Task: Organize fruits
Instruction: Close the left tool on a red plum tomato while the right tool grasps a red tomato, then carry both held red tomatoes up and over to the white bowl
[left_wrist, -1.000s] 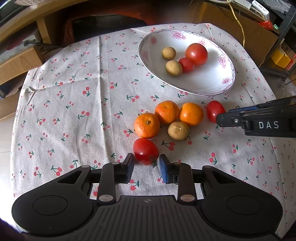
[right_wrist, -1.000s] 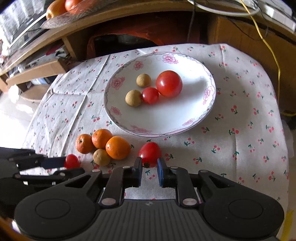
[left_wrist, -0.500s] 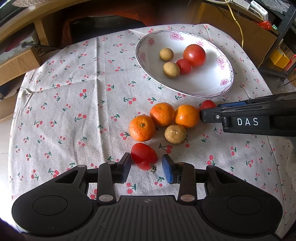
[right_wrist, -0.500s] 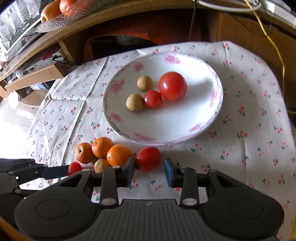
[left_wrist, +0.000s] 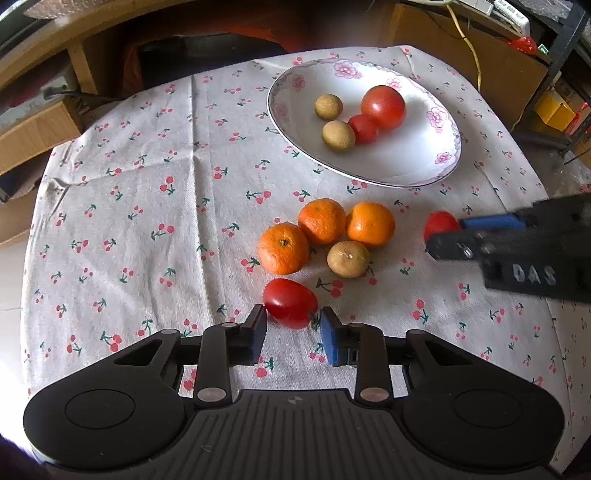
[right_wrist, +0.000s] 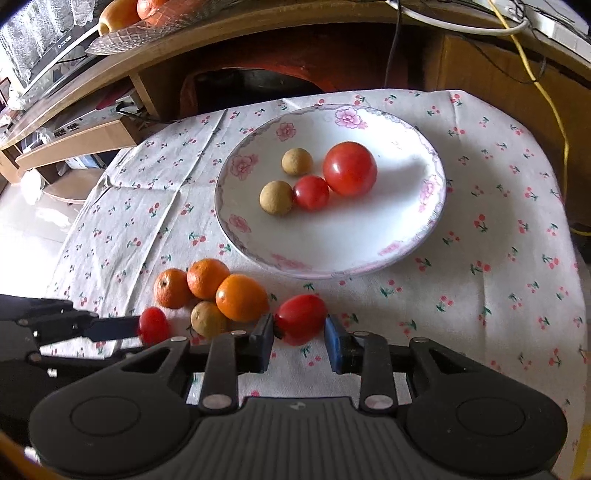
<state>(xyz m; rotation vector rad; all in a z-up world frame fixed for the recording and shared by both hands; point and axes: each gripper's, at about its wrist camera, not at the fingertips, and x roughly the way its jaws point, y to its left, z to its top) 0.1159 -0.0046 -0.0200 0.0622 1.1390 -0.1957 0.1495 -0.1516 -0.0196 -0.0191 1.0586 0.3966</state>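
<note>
A white floral plate (left_wrist: 413, 162) (right_wrist: 406, 236) holds a big tomato (right_wrist: 349, 168), a small tomato (right_wrist: 311, 192) and two brown longans (right_wrist: 276, 197). On the cloth lie three oranges (left_wrist: 322, 220) (right_wrist: 241, 297) and a longan (left_wrist: 348, 258). My left gripper (left_wrist: 291, 328) is open, its jaws either side of a red cherry tomato (left_wrist: 290, 302) (right_wrist: 153, 325). My right gripper (right_wrist: 299, 339) (left_wrist: 443, 236) is open around another cherry tomato (right_wrist: 300, 319) (left_wrist: 439, 223).
The round table has a cherry-print cloth (left_wrist: 147, 206). Wooden furniture (right_wrist: 258, 26) and a fruit tray (right_wrist: 147, 18) stand behind it. A yellow cable (right_wrist: 546, 96) hangs at the right. The table edge drops off at left and right.
Both grippers have opened wider and closed in on their cherry tomatoes. The right gripper has pulled back from the oranges, seen from the left wrist.
</note>
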